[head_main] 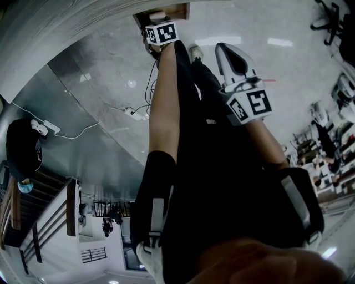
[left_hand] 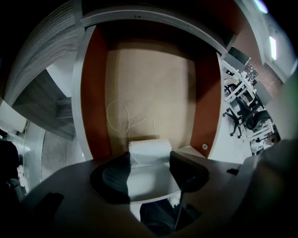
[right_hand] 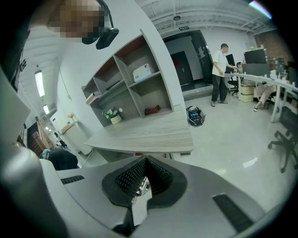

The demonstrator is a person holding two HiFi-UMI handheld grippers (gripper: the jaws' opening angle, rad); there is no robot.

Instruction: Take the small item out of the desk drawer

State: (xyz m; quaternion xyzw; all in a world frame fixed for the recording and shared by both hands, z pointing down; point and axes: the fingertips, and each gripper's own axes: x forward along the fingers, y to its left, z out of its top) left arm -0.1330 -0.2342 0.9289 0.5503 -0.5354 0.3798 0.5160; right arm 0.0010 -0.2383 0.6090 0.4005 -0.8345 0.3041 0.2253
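The left gripper view looks down into an open drawer (left_hand: 93,93) with red-brown side walls and a tan bottom. A small white roll (left_hand: 149,149) lies at the drawer's near end. My left gripper (left_hand: 150,168) has a dark pad against each end of the roll. A loose loop of thin white string (left_hand: 123,116) lies further in on the drawer bottom. In the head view the left gripper (head_main: 158,18) reaches into the drawer (head_main: 178,9) at the top edge. My right gripper (right_hand: 144,179) is shut on nothing and held away from the drawer, seen also in the head view (head_main: 233,58).
A grey wood-grain desk top (left_hand: 56,56) runs left of the drawer. Office chairs (left_hand: 242,116) stand on the glossy floor to the right. The right gripper view shows a grey desk (right_hand: 149,135), open shelving (right_hand: 135,88) and a person standing (right_hand: 219,72) far off.
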